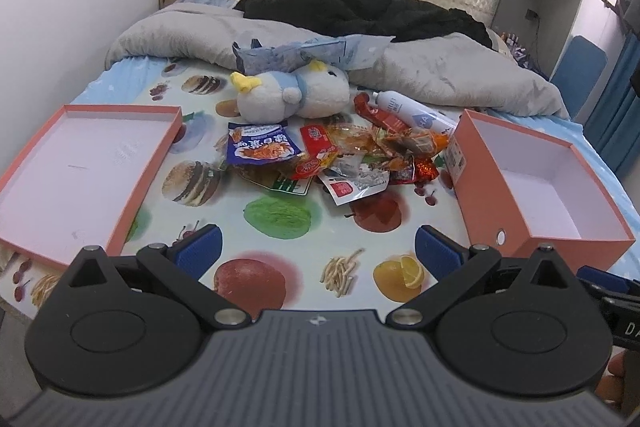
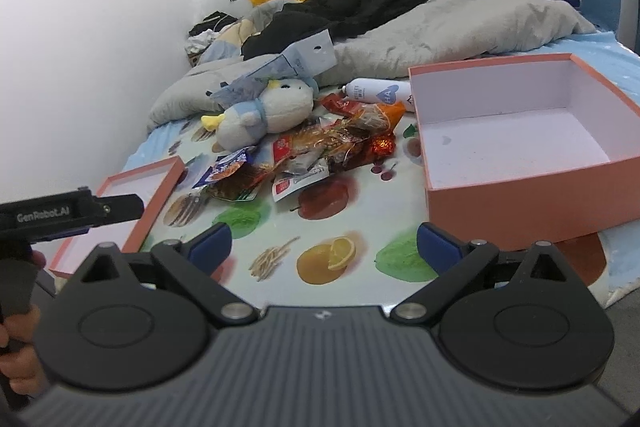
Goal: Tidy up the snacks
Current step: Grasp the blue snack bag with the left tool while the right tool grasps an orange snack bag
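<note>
Dozens of thin foil and plastic snack packets (image 1: 340, 155) lie heaped on the bed's printed sheet (image 1: 276, 215), just in front of the plush penguin (image 1: 296, 93), seen from the left wrist. They look light, crinkly and slippery, so a pinch on a flat sealed edge, such as the rim of the blue packet (image 1: 262, 147), seems safer than squeezing the filled middle. The left gripper (image 1: 318, 247) hovers spread wide and empty, short of the pile. To the penguin's left lies the shallow lid (image 1: 86, 171); to its right the deep coral box (image 1: 536, 187), empty. How many packets sit under the top layer cannot be told.

From the right wrist, the heap (image 2: 320, 151) sits below the penguin (image 2: 266, 113), with the box (image 2: 524, 139) to its right. The right gripper (image 2: 324, 243) is likewise spread, holding nothing. A white bottle (image 2: 378, 91) is half hidden behind the box; its label is unreadable.
</note>
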`<action>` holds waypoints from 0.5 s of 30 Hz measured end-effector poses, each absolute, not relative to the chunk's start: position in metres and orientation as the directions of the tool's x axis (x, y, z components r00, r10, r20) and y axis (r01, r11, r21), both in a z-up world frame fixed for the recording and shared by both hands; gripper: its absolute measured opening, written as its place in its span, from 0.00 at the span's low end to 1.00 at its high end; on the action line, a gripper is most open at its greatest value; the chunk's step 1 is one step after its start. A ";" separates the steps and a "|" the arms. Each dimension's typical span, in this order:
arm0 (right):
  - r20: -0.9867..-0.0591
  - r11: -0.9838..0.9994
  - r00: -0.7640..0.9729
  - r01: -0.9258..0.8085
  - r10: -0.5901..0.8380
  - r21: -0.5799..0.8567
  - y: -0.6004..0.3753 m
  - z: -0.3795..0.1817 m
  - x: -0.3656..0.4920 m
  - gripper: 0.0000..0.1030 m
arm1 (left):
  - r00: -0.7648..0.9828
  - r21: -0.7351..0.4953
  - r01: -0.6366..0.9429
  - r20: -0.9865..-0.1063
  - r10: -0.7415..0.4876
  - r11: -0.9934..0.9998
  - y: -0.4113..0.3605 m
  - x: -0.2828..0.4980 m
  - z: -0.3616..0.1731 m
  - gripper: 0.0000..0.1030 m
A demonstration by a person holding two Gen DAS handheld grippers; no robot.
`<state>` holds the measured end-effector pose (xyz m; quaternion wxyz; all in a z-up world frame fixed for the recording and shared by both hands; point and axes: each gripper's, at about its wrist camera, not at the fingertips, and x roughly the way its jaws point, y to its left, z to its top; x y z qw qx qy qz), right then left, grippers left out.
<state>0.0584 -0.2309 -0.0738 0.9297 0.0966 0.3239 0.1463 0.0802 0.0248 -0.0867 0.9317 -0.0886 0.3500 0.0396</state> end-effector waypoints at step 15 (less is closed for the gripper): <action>-0.577 0.921 0.719 -0.273 0.387 0.277 -0.201 -0.089 0.090 0.97 | 0.717 -0.111 -0.143 -0.697 0.026 0.983 0.048 0.141 -0.116 1.00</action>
